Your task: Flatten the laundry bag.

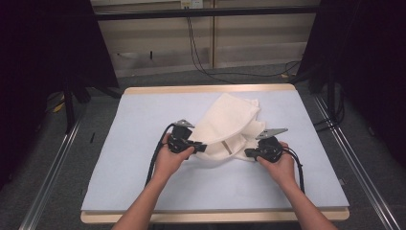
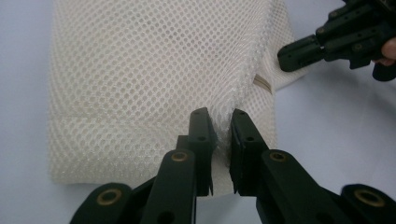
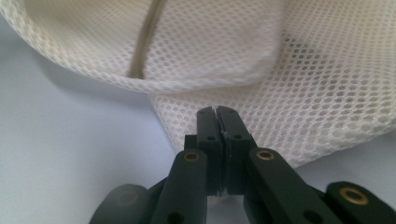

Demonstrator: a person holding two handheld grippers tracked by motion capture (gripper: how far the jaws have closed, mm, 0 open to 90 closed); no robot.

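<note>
the surface (image 1: 143, 143) lies bare around both grippers, with open room out to its edges. the mesh bag (image 1: 230, 127) sits between them. the left gripper (image 2: 223, 122) is clenched on a bunched fold at the bag's near edge; the right gripper (image 3: 217, 116) pinches its near corner.

The desk (image 1: 143, 143) is a rectangular top with a pale wooden rim, covered almost edge to edge by a light blue-grey mat (image 1: 215, 184) that leaves a strip of wood showing at the far and near sides. On the mat, a little beyond the middle, lies a cream-white mesh laundry bag (image 1: 227, 124), rumpled and partly folded over itself, with a beige zipper strip (image 2: 262, 84) along one opening.
</note>
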